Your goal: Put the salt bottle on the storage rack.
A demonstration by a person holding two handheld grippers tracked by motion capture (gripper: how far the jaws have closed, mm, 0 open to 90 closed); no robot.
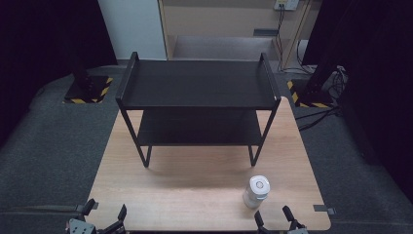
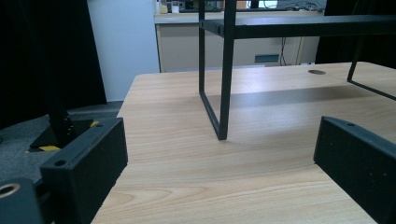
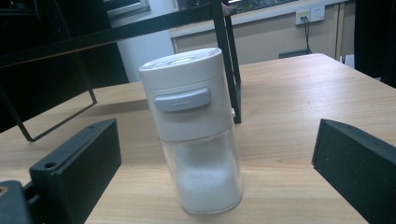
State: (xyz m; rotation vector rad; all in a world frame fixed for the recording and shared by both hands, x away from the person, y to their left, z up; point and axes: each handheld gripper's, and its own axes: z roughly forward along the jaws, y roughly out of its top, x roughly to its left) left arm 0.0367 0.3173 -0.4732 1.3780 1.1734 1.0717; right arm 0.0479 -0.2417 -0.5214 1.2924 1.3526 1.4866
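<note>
Just ahead of the right gripper [image 1: 274, 215], between the lines of its two jaws but touching neither, stands the salt dispenser [image 1: 256, 191]: clear lower body with white grains in the bottom part, white cap with a grey press-tab facing this gripper. Upright, long axis vertical, on the wooden table [image 1: 195, 185] near its front edge. Right gripper [image 3: 212, 186] jaws wide, nothing held; in the right gripper view a clear gap shows on each side of the dispenser [image 3: 194, 133], which sits a little left of the midline. Left gripper [image 1: 104, 215] also wide and empty, low at the front-left edge of the table; ahead of it [image 2: 219, 186] bare tabletop, then the near-left leg of the black two-tier shelf rack [image 2: 224, 70]. Rack [image 1: 197, 90] stands beyond both grippers, mid-table, both tiers bare as far as visible. Dispenser lies well off to the right of the left gripper, so the right hand is plainly the nearer. Judgement: the pickup turns on a short straight advance of the right gripper, jaws closing across the vertical body from either side; grip best on the clear body or lower cap, kept level so the tall dispenser does not tip.
</note>
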